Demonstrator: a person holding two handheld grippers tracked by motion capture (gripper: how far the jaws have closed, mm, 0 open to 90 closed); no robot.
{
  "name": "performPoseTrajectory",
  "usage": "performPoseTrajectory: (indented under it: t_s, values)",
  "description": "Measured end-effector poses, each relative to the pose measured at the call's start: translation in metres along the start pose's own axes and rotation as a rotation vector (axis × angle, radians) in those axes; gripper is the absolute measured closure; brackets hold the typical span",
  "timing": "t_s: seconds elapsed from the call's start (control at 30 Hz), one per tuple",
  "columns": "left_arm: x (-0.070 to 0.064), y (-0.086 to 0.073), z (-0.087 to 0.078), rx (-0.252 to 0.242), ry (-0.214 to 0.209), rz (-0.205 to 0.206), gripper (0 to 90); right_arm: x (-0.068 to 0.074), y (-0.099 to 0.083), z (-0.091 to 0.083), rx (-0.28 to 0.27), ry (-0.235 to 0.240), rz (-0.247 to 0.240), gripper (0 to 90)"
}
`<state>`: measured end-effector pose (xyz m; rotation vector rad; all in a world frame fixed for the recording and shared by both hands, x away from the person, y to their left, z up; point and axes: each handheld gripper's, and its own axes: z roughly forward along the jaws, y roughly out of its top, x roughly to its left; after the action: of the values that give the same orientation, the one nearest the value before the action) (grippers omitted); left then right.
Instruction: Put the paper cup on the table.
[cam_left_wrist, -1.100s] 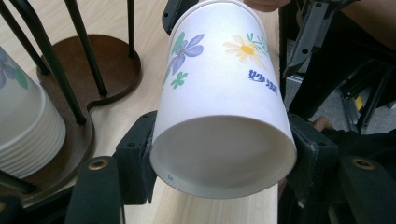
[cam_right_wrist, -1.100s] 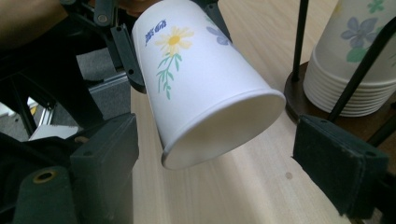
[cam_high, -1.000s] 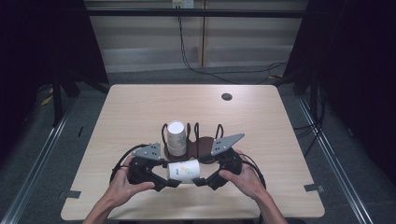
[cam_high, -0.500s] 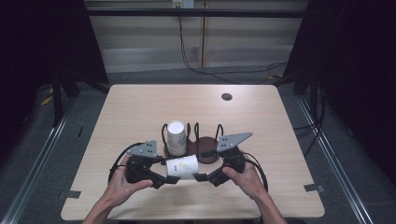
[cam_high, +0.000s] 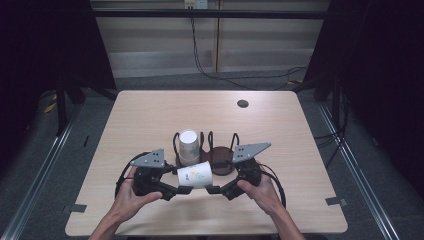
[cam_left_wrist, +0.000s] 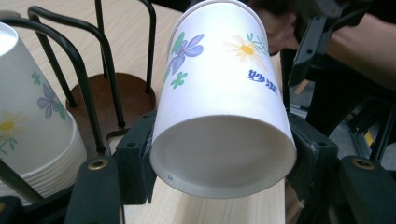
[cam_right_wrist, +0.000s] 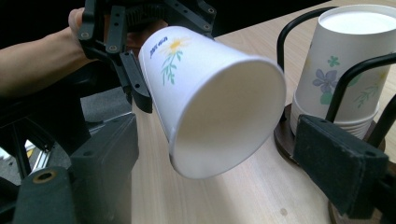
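Observation:
A white paper cup printed with flowers lies on its side in the air between my two grippers, just in front of a cup holder. My left gripper is shut on one end of it; in the left gripper view the jaws press both sides of the cup. My right gripper is open. In the right gripper view its jaws straddle the cup's other end, the right one well apart from it. A stack of matching cups stands upside down in the holder's left slot.
The holder has a dark round wooden base and black wire loops; its right slot holds nothing. The stack stands close behind the held cup. A small dark hole marks the table's far right. The table's front edge is near the hands.
The cup has risen slightly and tilted, still held in my left gripper. Both hands have edged a little toward the holder.

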<state>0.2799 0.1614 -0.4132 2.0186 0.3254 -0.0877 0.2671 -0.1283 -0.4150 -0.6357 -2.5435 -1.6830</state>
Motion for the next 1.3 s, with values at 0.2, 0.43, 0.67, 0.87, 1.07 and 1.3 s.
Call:
performPoseTrajectory:
  t_s: [0.2,0.43,0.67,0.87,1.07,1.3]
  values:
    - [-0.0017,-0.0001,0.0006,-0.036,-0.001,-0.004,36.3,0.0013,0.0008,0.0012,-0.012,0.006,-0.004,14.2]
    - [-0.0025,-0.0018,0.0018,-0.063,-0.009,-0.002,36.2,0.0013,0.0013,0.0007,-0.026,0.010,0.004,14.9]
    - [-0.0048,-0.0023,0.0043,-0.090,-0.031,0.010,36.1,0.0010,0.0019,-0.0011,-0.061,0.026,0.019,16.1]
    - [-0.0054,-0.0028,0.0057,-0.090,-0.050,0.007,36.1,0.0000,0.0016,-0.0015,-0.075,0.053,0.023,16.0]
    - [-0.0061,-0.0027,0.0062,-0.096,-0.059,0.009,36.1,-0.0008,0.0009,-0.0001,-0.076,0.076,0.032,15.3]
    - [-0.0077,-0.0023,0.0067,-0.093,-0.082,0.014,36.1,-0.0001,0.0008,0.0017,-0.080,0.101,0.027,17.7]
